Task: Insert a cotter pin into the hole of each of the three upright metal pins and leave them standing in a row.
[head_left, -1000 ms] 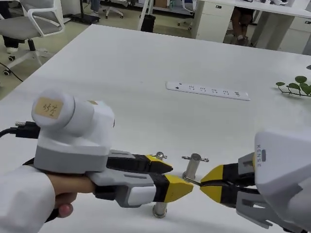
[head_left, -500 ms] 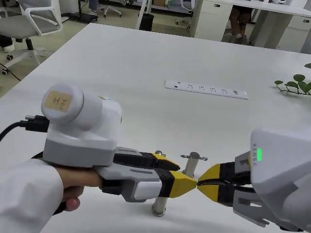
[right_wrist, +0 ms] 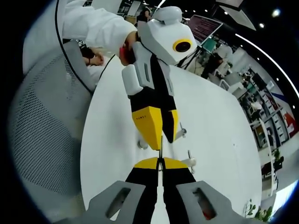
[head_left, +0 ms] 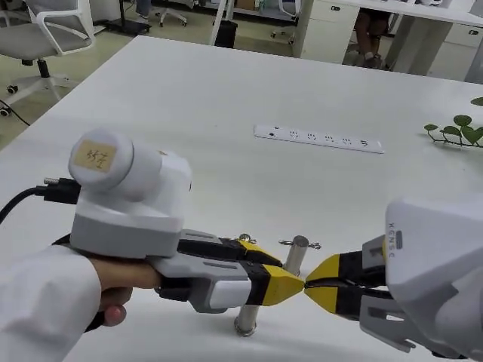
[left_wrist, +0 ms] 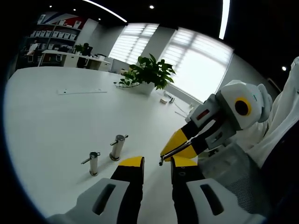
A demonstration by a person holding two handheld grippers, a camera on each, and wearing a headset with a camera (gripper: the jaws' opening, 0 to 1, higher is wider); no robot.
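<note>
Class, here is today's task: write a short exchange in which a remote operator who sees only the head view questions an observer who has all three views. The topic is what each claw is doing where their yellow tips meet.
Operator: In the head view the tips seem to touch. Is the right claw holding anything?
Observer: Yes. The right gripper view shows it shut on a thin cotter pin, which juts straight out ahead of it.
Operator: And the left claw, has it gripped that pin too?
Observer: No. The left gripper view shows its jaws standing apart, with the cotter pin's free end at the gap between them.
</note>
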